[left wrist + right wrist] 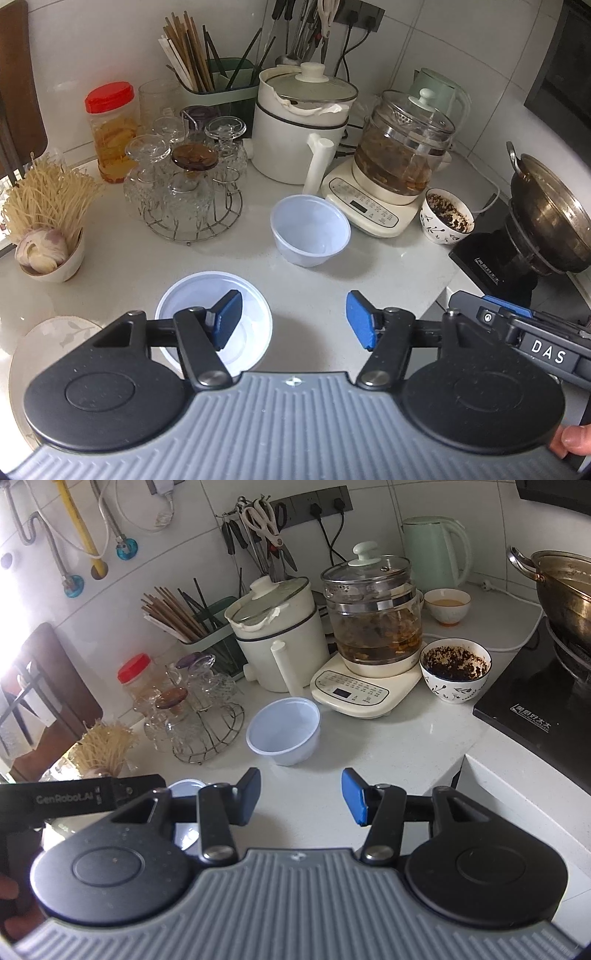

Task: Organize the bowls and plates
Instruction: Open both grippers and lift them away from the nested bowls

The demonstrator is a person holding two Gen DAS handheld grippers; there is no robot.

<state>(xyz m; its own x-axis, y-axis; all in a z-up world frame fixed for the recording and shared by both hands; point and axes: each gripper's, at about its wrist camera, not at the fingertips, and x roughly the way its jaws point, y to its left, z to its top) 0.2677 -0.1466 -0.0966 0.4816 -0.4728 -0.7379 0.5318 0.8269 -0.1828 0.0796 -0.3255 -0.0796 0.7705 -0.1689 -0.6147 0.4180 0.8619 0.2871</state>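
Left to right on the white counter (122, 258): a patterned plate (55, 332) at the near left edge; a small bowl of noodles (48, 254) behind it; then a wire rack of upturned glasses (188, 181). Your left gripper (293, 317) hangs with its blue pads spread wide, holding nothing; its left finger (227, 319) overlaps the near plastic bowl (192, 295), which stands upright just right of the plate. Whether the finger touches the bowl cannot be told. A second plastic bowl (310, 230) stands upright farther back, near the kettle base (369, 206). Your right gripper (301, 797) is likewise spread and empty above bare counter, short of that second bowl (284, 731). Rightmost stand a patterned bowl of dark residue (456, 670) and a wok (565, 590) on the cooktop (535, 705).
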